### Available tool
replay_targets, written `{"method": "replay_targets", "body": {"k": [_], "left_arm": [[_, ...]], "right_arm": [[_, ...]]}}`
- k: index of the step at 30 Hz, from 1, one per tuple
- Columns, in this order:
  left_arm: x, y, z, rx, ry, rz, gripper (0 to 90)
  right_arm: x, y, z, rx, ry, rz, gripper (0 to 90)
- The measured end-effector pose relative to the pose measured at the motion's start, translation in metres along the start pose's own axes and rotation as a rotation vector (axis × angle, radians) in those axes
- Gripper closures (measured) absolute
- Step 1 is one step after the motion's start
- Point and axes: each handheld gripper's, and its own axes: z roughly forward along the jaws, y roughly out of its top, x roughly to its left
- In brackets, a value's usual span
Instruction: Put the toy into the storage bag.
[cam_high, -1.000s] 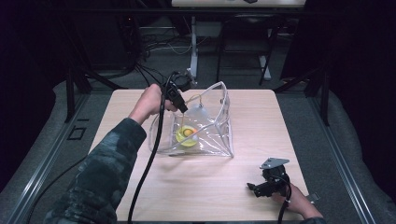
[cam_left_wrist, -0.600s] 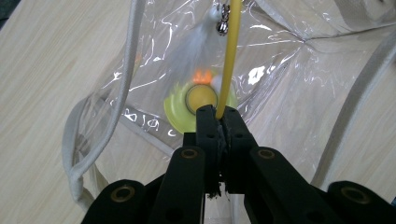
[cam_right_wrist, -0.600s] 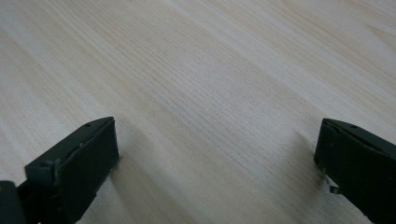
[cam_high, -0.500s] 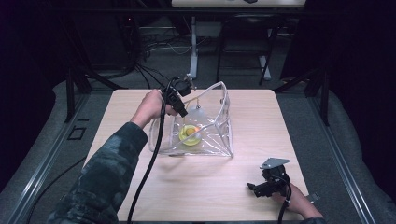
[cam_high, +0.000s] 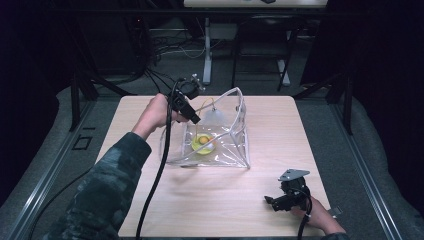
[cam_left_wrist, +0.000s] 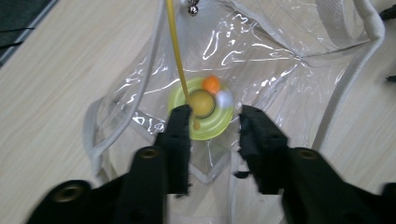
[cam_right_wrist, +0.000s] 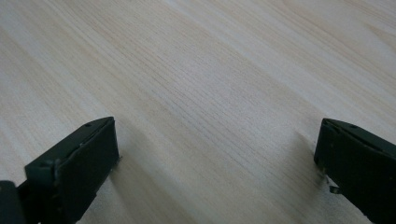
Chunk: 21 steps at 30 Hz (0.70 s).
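Near the middle of the table, toward its far edge, stands the clear bag, a yellow-green dish inside. Above it the left gripper has just been opening, nothing pinched. The right gripper rests wide open near the right front corner.

the left forearm, in a camouflage sleeve, reaches up from the lower left of the high view, its hand wrapped around the left gripper, which tilts forward and down. its jaws have just been opening and now stand partly apart with nothing pressed between them. the right hand rests low, holding the right gripper level, pointing left, jaws spread wide
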Motion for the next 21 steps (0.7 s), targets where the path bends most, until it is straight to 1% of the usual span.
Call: {"method": "replay_targets", "body": {"k": [2,3,4,5,6,8,9,10,11,12,13,14,15,16,17,21], "left_arm": [[0.000,-0.001,-0.003,-0.002,-0.004,0.001,51.3],[0.000,-0.002,-0.006,-0.005,0.000,0.001,51.3],[0.000,-0.003,-0.010,-0.012,0.007,0.004,47.4],[0.001,-0.004,-0.013,-0.020,0.013,-0.004,43.5],[0.001,-0.006,-0.016,-0.028,0.017,-0.009,36.0],[0.003,-0.012,-0.026,-0.054,0.036,-0.026,29.8],[0.003,-0.012,-0.026,-0.054,0.036,-0.026,26.4],[0.005,-0.017,-0.033,-0.066,0.049,-0.035,24.2],[0.005,-0.017,-0.033,-0.066,0.049,-0.035,21.3],[0.007,-0.020,-0.036,-0.072,0.054,-0.044,21.3],[0.007,-0.022,-0.038,-0.078,0.059,-0.053,18.1],[0.010,-0.028,-0.043,-0.093,0.073,-0.072,15.5],[0.010,-0.028,-0.043,-0.093,0.073,-0.072,14.6],[0.013,-0.035,-0.047,-0.108,0.079,-0.089,13.6],[0.013,-0.035,-0.047,-0.108,0.079,-0.089,12.0],[0.020,-0.050,-0.053,-0.118,0.102,-0.117,7.6]], "right_arm": [[0.000,0.000,0.000,0.000,-0.001,0.000,0.0],[0.000,0.000,0.000,0.000,-0.001,0.000,0.0],[0.000,0.000,0.000,0.000,-0.001,0.000,0.0],[0.000,0.000,0.000,0.000,-0.001,0.000,0.0],[0.000,0.000,0.000,0.000,-0.001,0.000,0.0],[0.000,0.000,0.000,0.000,-0.001,0.000,0.0],[0.000,0.000,0.000,0.000,-0.001,0.000,0.0],[0.000,0.000,0.000,0.000,-0.001,0.000,0.0],[0.000,0.000,0.000,0.000,-0.001,0.000,0.0],[0.000,0.000,0.000,0.000,-0.001,0.000,0.0],[0.000,0.000,0.000,0.001,-0.001,0.000,0.0],[0.000,0.000,0.000,0.000,-0.001,0.000,0.0],[0.000,0.000,0.000,0.000,-0.001,0.000,0.0],[0.000,0.000,0.000,0.000,-0.001,0.000,0.0],[0.000,0.000,0.000,0.000,-0.001,0.000,0.0],[0.000,0.000,0.000,0.000,0.000,0.000,0.0]]}}
